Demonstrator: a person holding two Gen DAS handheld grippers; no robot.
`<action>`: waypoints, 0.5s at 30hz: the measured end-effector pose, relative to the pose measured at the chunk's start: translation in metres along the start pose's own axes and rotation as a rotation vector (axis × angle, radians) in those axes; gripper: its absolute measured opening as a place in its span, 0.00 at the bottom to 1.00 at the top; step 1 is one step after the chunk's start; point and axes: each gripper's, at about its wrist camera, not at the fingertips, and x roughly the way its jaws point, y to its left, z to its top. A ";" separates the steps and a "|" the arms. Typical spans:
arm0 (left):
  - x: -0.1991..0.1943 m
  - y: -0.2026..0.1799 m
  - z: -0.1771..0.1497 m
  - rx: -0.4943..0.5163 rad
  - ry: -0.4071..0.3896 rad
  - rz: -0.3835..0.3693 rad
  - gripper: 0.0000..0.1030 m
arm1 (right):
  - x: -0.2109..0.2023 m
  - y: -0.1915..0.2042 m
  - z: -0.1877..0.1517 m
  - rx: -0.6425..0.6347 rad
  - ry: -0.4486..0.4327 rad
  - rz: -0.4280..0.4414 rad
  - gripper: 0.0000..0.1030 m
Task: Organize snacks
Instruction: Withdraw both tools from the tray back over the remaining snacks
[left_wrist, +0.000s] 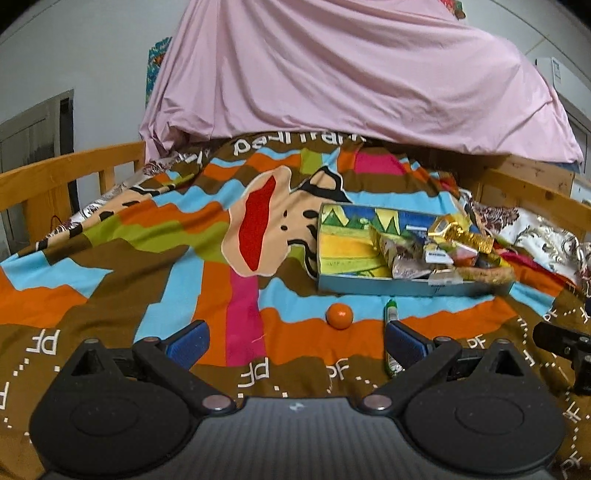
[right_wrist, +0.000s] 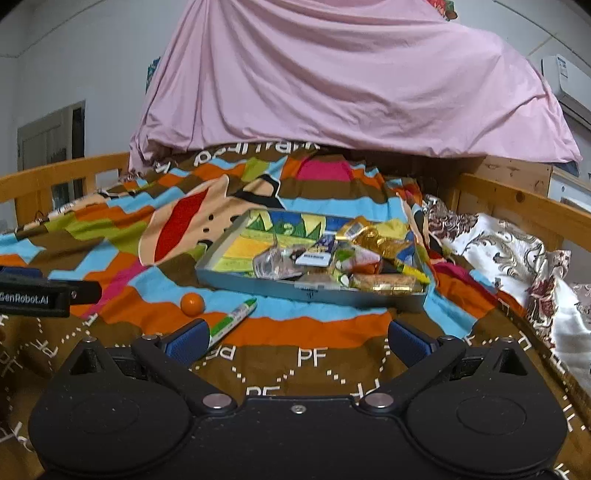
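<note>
A shallow grey tray (left_wrist: 369, 286) (right_wrist: 236, 278) with a colourful picture bottom lies on the patterned blanket. Several wrapped snacks (left_wrist: 439, 247) (right_wrist: 354, 258) are piled in its right half. A small orange ball (left_wrist: 339, 315) (right_wrist: 192, 304) and a green-and-white stick packet (left_wrist: 390, 325) (right_wrist: 232, 318) lie on the blanket in front of the tray. My left gripper (left_wrist: 295, 341) is open and empty, just short of the ball. My right gripper (right_wrist: 297, 341) is open and empty, below the tray's front wall, with the stick packet by its left finger.
A pink sheet (left_wrist: 351, 81) hangs over the far end of the bed. Wooden rails (left_wrist: 70, 166) (right_wrist: 517, 206) run along both sides. A floral cloth (right_wrist: 517, 251) is bunched at the right. The other gripper's body shows at the left edge of the right wrist view (right_wrist: 40, 291).
</note>
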 end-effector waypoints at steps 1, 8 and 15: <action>0.003 0.000 0.001 0.004 0.007 -0.002 1.00 | 0.003 0.002 -0.002 -0.002 0.008 -0.004 0.99; 0.026 0.000 0.001 0.077 0.032 -0.010 1.00 | 0.015 0.007 -0.008 -0.008 0.032 -0.014 0.99; 0.038 0.004 0.001 0.075 0.047 -0.009 1.00 | 0.023 0.017 -0.013 -0.014 0.031 0.001 0.99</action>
